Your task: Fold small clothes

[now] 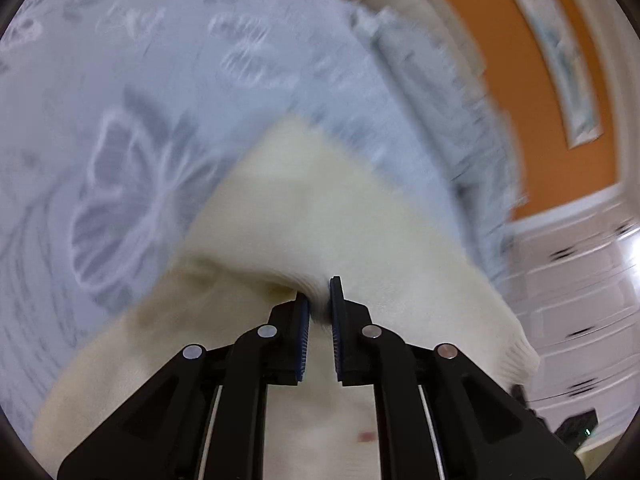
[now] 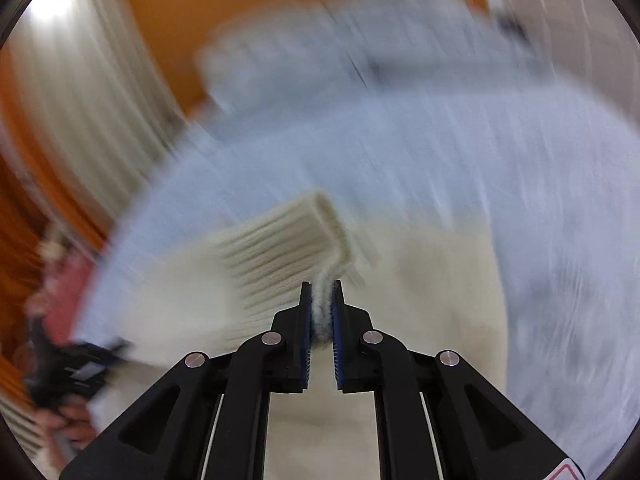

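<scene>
The left wrist view shows the pale blue bedspread (image 1: pixel 132 92) with its grey butterfly pattern (image 1: pixel 120 208) fairly sharply, which the right wrist view smears into a blur. It also takes in an orange wall (image 1: pixel 516 80) with a framed picture (image 1: pixel 560 60) and white drawers (image 1: pixel 572 280) at the far right. The right wrist view alone shows the ribbed cuff (image 2: pixel 288 240) of the cream garment (image 2: pixel 432 300), a pale curtain (image 2: pixel 88 92) at the left, and, low at the left edge, a blurred hand (image 2: pixel 72 424) with a dark device (image 2: pixel 76 372) near it; what that device is cannot be told.

The left gripper (image 1: pixel 319 300) has its jaws nearly closed, pinching a bunched fold of the cream garment (image 1: pixel 320 216), which fans out from the pads over the bedspread and hangs down below the fingers. The right gripper (image 2: pixel 321 300) is likewise almost closed, with a fuzzy ridge of the knit squeezed between its blue pads (image 2: pixel 306 328); the ribbed cuff stands up just beyond the fingertips, tilted to the left.

In both views the garment lies on the bedspread and is lifted at the pinched points. Pillows (image 1: pixel 420 40) sit at the head of the bed, near the orange wall.
</scene>
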The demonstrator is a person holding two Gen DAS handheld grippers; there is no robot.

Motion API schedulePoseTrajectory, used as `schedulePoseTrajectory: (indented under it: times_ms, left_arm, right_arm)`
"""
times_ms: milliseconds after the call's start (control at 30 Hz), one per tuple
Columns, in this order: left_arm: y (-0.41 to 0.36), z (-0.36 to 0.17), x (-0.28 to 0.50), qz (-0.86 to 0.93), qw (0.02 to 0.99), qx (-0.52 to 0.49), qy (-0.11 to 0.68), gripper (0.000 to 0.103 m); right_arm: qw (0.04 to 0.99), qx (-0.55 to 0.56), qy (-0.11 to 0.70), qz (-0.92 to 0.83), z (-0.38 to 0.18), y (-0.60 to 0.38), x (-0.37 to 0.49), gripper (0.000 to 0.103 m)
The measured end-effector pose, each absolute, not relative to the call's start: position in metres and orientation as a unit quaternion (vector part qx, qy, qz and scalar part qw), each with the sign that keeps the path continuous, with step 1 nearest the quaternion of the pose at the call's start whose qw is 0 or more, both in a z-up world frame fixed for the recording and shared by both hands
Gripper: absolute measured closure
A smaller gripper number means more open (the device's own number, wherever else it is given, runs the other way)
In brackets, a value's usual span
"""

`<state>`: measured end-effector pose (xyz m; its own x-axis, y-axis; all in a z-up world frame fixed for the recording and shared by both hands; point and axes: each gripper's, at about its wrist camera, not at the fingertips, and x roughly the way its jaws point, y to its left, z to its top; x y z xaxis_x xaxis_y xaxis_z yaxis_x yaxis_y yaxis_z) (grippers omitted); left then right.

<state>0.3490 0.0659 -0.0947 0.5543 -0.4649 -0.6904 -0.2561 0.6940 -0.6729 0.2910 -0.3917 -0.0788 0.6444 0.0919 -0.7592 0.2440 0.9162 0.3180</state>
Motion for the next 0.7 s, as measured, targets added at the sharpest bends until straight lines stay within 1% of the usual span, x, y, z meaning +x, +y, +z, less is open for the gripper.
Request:
schedulePoseTrajectory:
  times_ms: [33, 67, 100, 167, 233, 267, 333, 367, 400, 433, 467, 500, 533, 633, 667, 700]
  left_arm:
    - [0.059, -0.111, 0.349, -0.051, 0.788, -0.371, 0.489, 0.094]
    - [0.057, -0.122, 0.346, -0.048, 0.787, -0.372, 0.490, 0.092]
    - [0.059, -0.124, 0.343, -0.050, 0.791, -0.380, 0.476, 0.092]
    - [0.058, -0.124, 0.342, -0.055, 0.795, -0.377, 0.471, 0.091]
    - [0.060, -0.125, 0.342, -0.062, 0.798, -0.370, 0.472, 0.091]
    - [0.060, -0.126, 0.343, -0.067, 0.800, -0.366, 0.472, 0.091]
    - [0.060, -0.126, 0.341, -0.076, 0.808, -0.354, 0.466, 0.091]
    - [0.058, -0.125, 0.344, -0.078, 0.812, -0.350, 0.461, 0.091]
    - [0.058, -0.128, 0.343, -0.082, 0.817, -0.348, 0.453, 0.091]
    - [0.057, -0.129, 0.339, -0.087, 0.826, -0.344, 0.439, 0.091]
    - [0.057, -0.130, 0.328, -0.090, 0.831, -0.341, 0.430, 0.091]
    - [0.057, -0.131, 0.325, -0.092, 0.838, -0.335, 0.422, 0.091]
    - [0.053, -0.131, 0.322, -0.096, 0.849, -0.318, 0.410, 0.091]
    - [0.051, -0.130, 0.319, -0.097, 0.860, -0.302, 0.400, 0.091]
    - [0.052, -0.132, 0.318, -0.100, 0.861, -0.306, 0.395, 0.091]
    - [0.053, -0.133, 0.317, -0.103, 0.861, -0.309, 0.391, 0.091]
  right_arm:
    - [0.860, 0.217, 0.459, -0.049, -0.111, -0.400, 0.294, 0.095]
    - [0.853, 0.241, 0.461, -0.041, -0.131, -0.408, 0.287, 0.096]
    - [0.859, 0.257, 0.441, -0.035, -0.130, -0.411, 0.279, 0.096]
    - [0.854, 0.272, 0.441, -0.038, -0.126, -0.413, 0.278, 0.095]
    - [0.855, 0.262, 0.446, -0.047, -0.120, -0.410, 0.281, 0.091]
    - [0.858, 0.257, 0.439, -0.070, -0.111, -0.410, 0.278, 0.086]
    - [0.874, 0.257, 0.392, -0.129, -0.085, -0.404, 0.263, 0.076]
    - [0.885, 0.272, 0.355, -0.129, -0.073, -0.401, 0.254, 0.066]
    - [0.894, 0.284, 0.327, -0.112, -0.064, -0.398, 0.249, 0.061]
    - [0.899, 0.282, 0.321, -0.093, -0.059, -0.395, 0.251, 0.061]
    - [0.904, 0.261, 0.333, -0.060, -0.055, -0.381, 0.263, 0.061]
    - [0.906, 0.238, 0.347, -0.037, -0.056, -0.368, 0.273, 0.066]
    - [0.907, 0.208, 0.367, -0.016, -0.063, -0.354, 0.288, 0.068]
    - [0.888, 0.151, 0.433, -0.030, -0.102, -0.347, 0.315, 0.086]
    - [0.875, 0.150, 0.458, -0.043, -0.121, -0.354, 0.320, 0.096]
    - [0.879, 0.179, 0.440, -0.037, -0.122, -0.362, 0.319, 0.099]
